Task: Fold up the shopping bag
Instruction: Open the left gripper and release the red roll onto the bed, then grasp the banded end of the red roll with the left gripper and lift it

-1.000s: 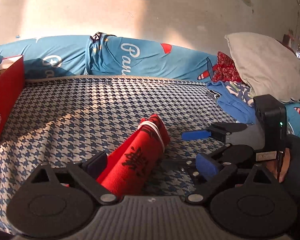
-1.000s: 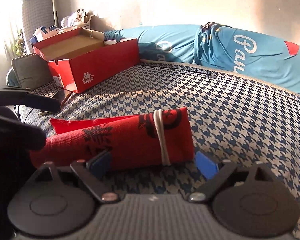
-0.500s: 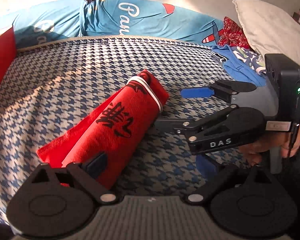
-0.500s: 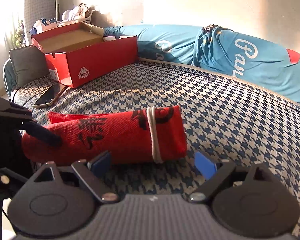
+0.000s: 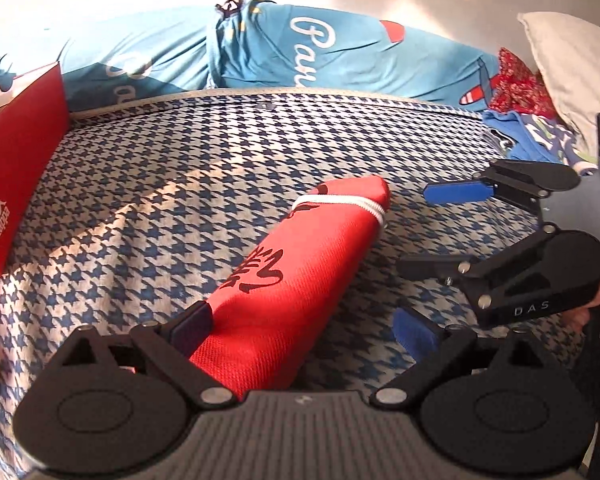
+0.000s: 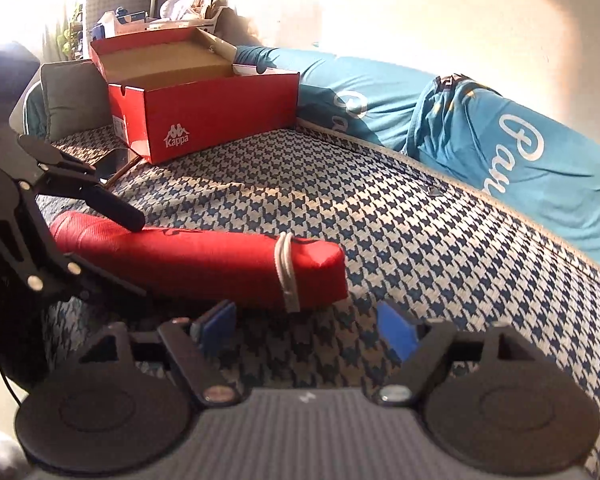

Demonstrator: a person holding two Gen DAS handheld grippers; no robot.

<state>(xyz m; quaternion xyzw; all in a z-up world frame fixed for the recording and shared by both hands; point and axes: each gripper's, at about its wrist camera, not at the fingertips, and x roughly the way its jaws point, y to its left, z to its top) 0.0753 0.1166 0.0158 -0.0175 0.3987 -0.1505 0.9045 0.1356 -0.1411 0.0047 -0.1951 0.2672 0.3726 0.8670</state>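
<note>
Beyond the fingertips, a blue houndstooth bedcover (image 6: 380,216) spreads out; an open red shoebox (image 6: 204,100) sits far left, teal bedding (image 5: 300,52) behind, grey pillow (image 5: 568,64) far right.

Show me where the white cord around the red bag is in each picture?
Left wrist view: the white cord crosses the far end of the rolled red bag, just above the middle of the picture.
Right wrist view: the white cord loops around the bag near its right end, at the middle of the picture.
Shared landmark: the red Kappa shoebox, at the left edge in the left view, upper left in the right view.
</note>
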